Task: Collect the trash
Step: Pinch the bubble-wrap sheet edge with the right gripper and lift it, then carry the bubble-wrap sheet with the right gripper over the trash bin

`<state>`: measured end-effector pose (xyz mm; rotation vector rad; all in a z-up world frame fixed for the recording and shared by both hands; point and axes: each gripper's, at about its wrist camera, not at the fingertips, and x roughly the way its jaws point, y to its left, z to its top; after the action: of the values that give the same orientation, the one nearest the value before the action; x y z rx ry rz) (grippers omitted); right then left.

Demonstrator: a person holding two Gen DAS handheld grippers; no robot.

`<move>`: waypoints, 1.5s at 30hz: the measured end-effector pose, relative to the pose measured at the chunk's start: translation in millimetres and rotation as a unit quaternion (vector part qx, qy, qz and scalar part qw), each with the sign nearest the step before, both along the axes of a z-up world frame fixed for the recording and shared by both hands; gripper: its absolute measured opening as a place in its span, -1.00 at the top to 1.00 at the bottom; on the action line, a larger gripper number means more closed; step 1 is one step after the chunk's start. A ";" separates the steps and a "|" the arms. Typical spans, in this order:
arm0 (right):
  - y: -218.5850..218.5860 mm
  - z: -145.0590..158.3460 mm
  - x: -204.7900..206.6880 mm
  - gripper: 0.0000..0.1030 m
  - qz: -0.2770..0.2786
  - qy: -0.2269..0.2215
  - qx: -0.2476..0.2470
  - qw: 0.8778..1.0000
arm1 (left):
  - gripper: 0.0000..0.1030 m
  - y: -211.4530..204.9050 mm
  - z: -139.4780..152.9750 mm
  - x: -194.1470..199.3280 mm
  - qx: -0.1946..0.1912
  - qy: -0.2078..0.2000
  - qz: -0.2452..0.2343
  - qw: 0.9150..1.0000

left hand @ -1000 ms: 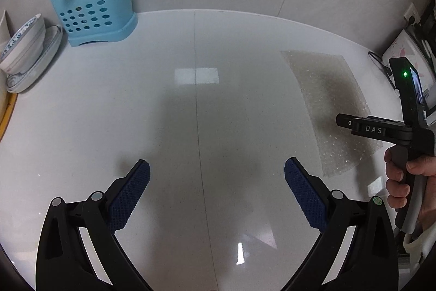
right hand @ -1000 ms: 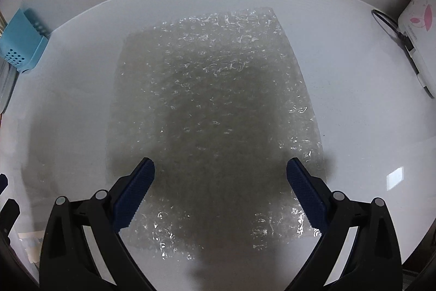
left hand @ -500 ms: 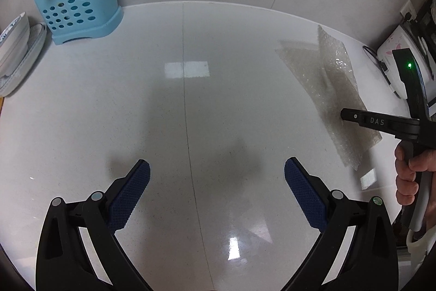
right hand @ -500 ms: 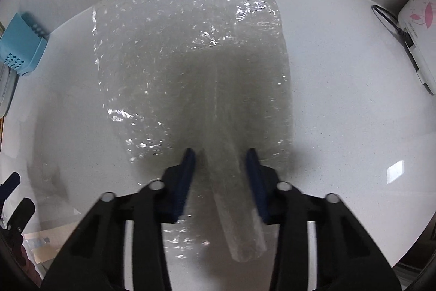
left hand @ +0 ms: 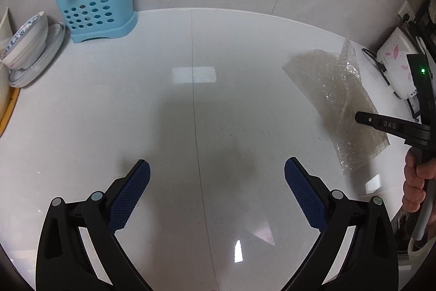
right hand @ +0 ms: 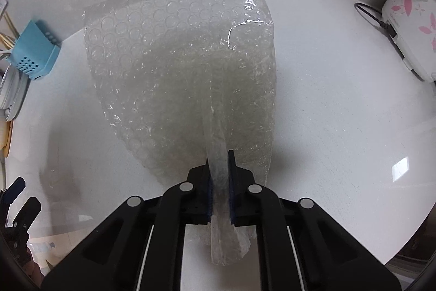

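**Bubble wrap pinched and coming off the counter**

Nearest the lens in the right wrist view, the right gripper (right hand: 219, 182) has its blue pads pressed together on a gathered fold of the bubble wrap (right hand: 179, 67), with a crumpled tail of the sheet poking out behind the pads toward 6 o'clock. From that pinch the sheet fans up toward 12 o'clock, its far edge curling clear of the white counter (right hand: 340, 127) (the near corners may be brushing the surface; the clear film makes that hard to judge).

In the left wrist view, the left gripper (left hand: 216, 195) hovers over bare counter with its fingers spread wide and nothing between them; the wrap lies at its 2 o'clock.

Farther back, a blue cutlery caddy (left hand: 95, 10) stands at 10 o'clock with stacked bowls (left hand: 26, 40) beside it, and a white flowered appliance (right hand: 411, 26) sits at 2 o'clock in the right view.

The step in hand looks like the pickup. Next, lift the sheet fully free and carry it to a bin, which no view shows.
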<state>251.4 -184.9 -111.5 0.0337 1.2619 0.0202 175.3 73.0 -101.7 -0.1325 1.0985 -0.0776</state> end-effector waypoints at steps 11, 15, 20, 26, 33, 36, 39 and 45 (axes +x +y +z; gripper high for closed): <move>-7.4 44.1 -63.9 0.86 0.021 -0.042 0.017 0.999 | -0.88 -21.1 29.8 -57.1 0.006 -0.027 0.019 0.999; -10.2 58.6 -94.4 0.86 0.033 -0.058 0.020 0.998 | -0.88 -30.3 39.4 -78.6 0.007 -0.039 0.025 0.999; -14.7 69.5 -129.4 0.86 0.048 -0.072 0.027 0.996 | -0.88 -38.8 48.2 -107.8 0.008 -0.053 0.038 0.998; -24.7 77.7 -171.1 0.86 0.067 -0.092 0.031 0.993 | -0.88 -48.0 50.8 -140.9 0.003 -0.057 0.041 0.998; -28.2 85.7 -224.5 0.85 0.092 -0.108 0.051 0.989 | -0.88 -60.7 46.0 -178.0 0.001 -0.053 0.045 0.998; -29.4 87.0 -246.2 0.85 0.109 -0.117 0.060 0.985 | -0.88 -67.0 40.9 -194.1 0.004 -0.053 0.044 0.998; -31.1 88.0 -270.6 0.85 0.120 -0.125 0.064 0.983 | -0.88 -72.7 37.1 -211.8 0.007 -0.052 0.043 0.998; -37.0 84.1 -311.3 0.85 0.136 -0.130 0.067 0.980 | -0.88 -80.8 31.1 -245.7 -0.007 -0.054 0.040 0.998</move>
<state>-59.9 -221.9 -27.3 -0.0247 0.9945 0.3370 -70.4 -7.8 -70.6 -0.1828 0.9845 -0.0194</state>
